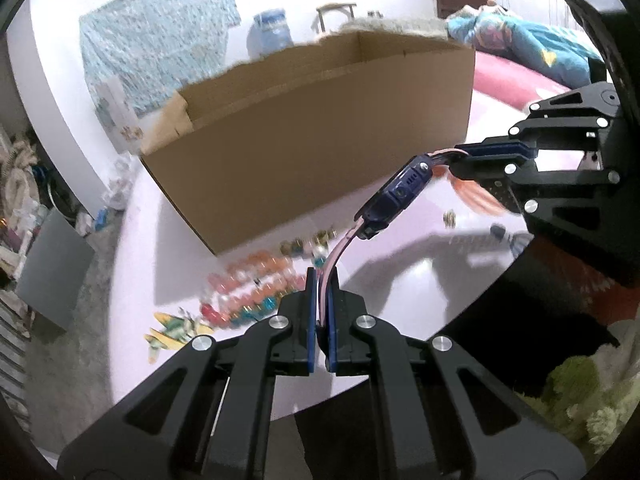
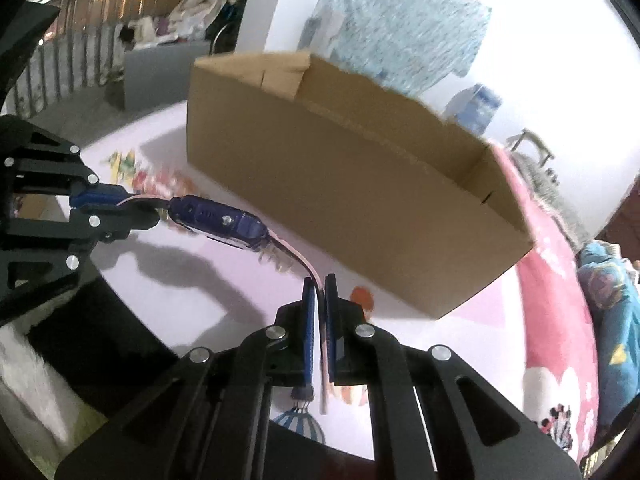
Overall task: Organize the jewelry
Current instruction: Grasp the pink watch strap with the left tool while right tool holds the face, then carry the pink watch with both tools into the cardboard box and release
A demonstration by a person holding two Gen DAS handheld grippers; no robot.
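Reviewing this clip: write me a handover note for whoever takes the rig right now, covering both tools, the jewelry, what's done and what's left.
Left tool: shut on one end of the watch strap.
Right tool: shut on the other strap end.
The watch, blue body on a pink strap, hangs stretched between both tools above the table, in front of the open cardboard box.
Colourful bead jewelry still lies on the table beside the box, plus a few small pieces further right.
Done: watch lifted. The box's contents are not visible.
Left: probably place the watch, then collect the loose items.
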